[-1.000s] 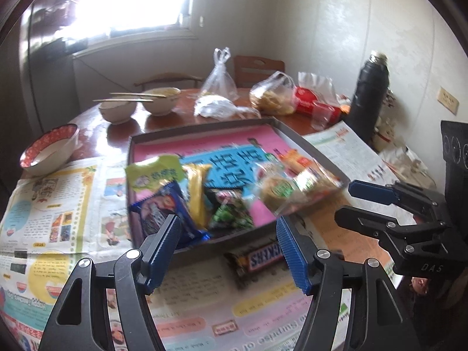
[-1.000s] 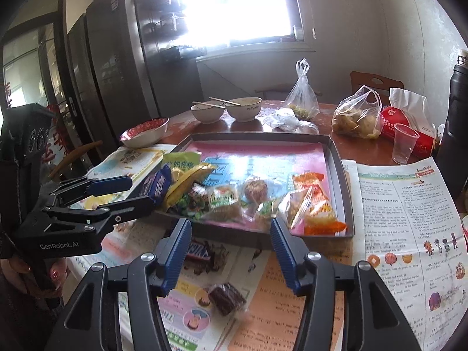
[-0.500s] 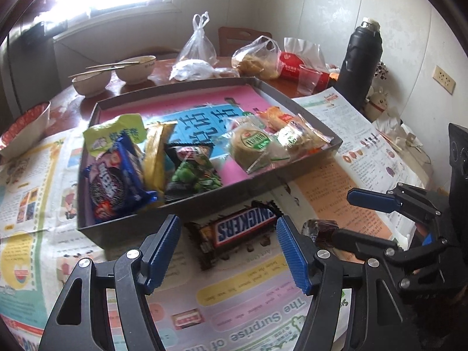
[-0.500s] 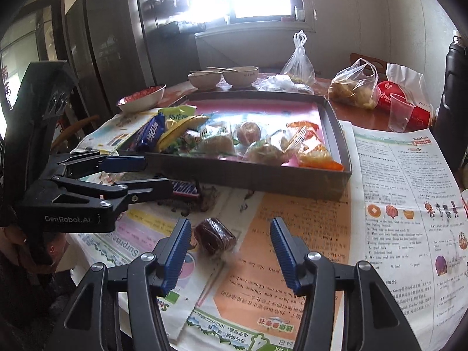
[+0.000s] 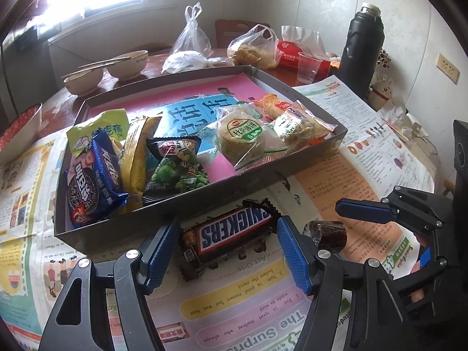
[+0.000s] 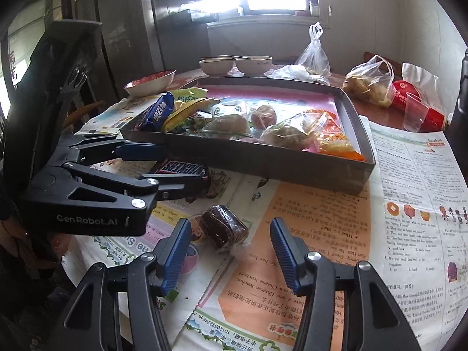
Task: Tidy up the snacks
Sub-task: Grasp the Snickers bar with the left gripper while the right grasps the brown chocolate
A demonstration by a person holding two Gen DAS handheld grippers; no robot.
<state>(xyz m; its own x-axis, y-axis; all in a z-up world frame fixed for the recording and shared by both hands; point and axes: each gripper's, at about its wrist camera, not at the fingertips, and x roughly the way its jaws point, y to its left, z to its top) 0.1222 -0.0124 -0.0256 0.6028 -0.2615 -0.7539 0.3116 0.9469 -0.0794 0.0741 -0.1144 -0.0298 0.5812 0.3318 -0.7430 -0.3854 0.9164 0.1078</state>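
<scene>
A Snickers bar (image 5: 234,232) lies on the newspaper just in front of the grey tray (image 5: 204,196). My left gripper (image 5: 228,251) is open with its blue pads on either side of the bar. A small dark wrapped cake (image 6: 223,228) lies on the newspaper to the right of the bar; it also shows in the left wrist view (image 5: 329,234). My right gripper (image 6: 231,251) is open and straddles the cake. The tray holds several snack packs, among them an Oreo pack (image 5: 90,181) and a green pea bag (image 5: 178,166).
Bowls (image 5: 84,80) with chopsticks, plastic bags (image 5: 254,46), a clear cup (image 5: 307,67) and a black thermos (image 5: 361,49) stand behind the tray. A red-patterned bowl (image 6: 150,82) sits at the left. Newspaper (image 6: 409,204) covers the table's near side.
Both grippers have dropped and moved forward. The left one now brackets the Snickers bar, the right one brackets the dark cake. Both stay open.
</scene>
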